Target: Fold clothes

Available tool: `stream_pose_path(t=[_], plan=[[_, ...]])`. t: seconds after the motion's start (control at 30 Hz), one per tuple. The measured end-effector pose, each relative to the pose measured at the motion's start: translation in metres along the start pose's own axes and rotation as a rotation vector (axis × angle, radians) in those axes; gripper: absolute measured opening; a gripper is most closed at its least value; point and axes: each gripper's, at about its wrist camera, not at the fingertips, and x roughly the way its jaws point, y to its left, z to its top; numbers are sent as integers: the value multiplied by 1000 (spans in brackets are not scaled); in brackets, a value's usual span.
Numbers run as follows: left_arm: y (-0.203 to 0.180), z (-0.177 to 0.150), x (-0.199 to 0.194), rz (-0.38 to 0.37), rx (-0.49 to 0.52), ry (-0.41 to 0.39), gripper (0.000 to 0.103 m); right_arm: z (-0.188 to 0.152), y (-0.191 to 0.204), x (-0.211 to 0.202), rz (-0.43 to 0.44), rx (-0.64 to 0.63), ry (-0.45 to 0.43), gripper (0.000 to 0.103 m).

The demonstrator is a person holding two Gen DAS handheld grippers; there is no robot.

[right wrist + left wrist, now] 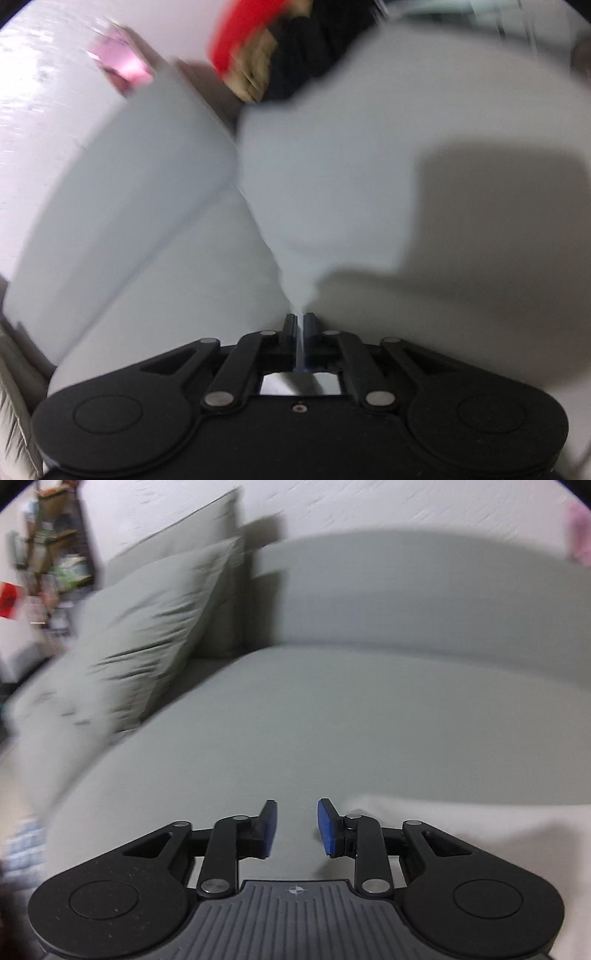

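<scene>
White garment [332, 177] hung over the sofa [122, 206], pinched in the right gripper [299, 323], while the left gripper [296, 827] stood partly open, empty, beside white cloth [461, 827].

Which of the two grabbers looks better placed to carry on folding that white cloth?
The right gripper, probably: it is pinched on a corner of the white cloth, lifted off the sofa. The left gripper stands open with nothing between its pads.

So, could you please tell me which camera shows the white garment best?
The right wrist view: the white garment hangs from the shut right claw, filling the frame. The left wrist view shows only an edge on the sofa.
</scene>
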Motion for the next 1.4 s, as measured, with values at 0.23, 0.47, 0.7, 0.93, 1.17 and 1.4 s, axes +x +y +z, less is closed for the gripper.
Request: stream_pose_path(t=[0.23, 0.47, 0.7, 0.93, 1.17, 1.4], plan=[[-39, -26, -1, -103, 185, 71, 35, -41, 19, 10, 253, -61, 257, 8], [-12, -41, 0, 299, 247, 84, 40, -21, -56, 0, -12, 175, 172, 0], [13, -45, -40, 93, 146, -9, 39, -31, -37, -87, 38, 70, 52, 7], [-42, -72, -62, -217, 161, 81, 42, -80, -24, -113, 188, -43, 201, 15], [-25, -78, -74, -9, 108, 125, 36, -72, -48, -111, -87, 7, 177, 0], [13, -89, -103, 10, 20, 84, 32, -75, -59, -169, -59, -47, 66, 13]])
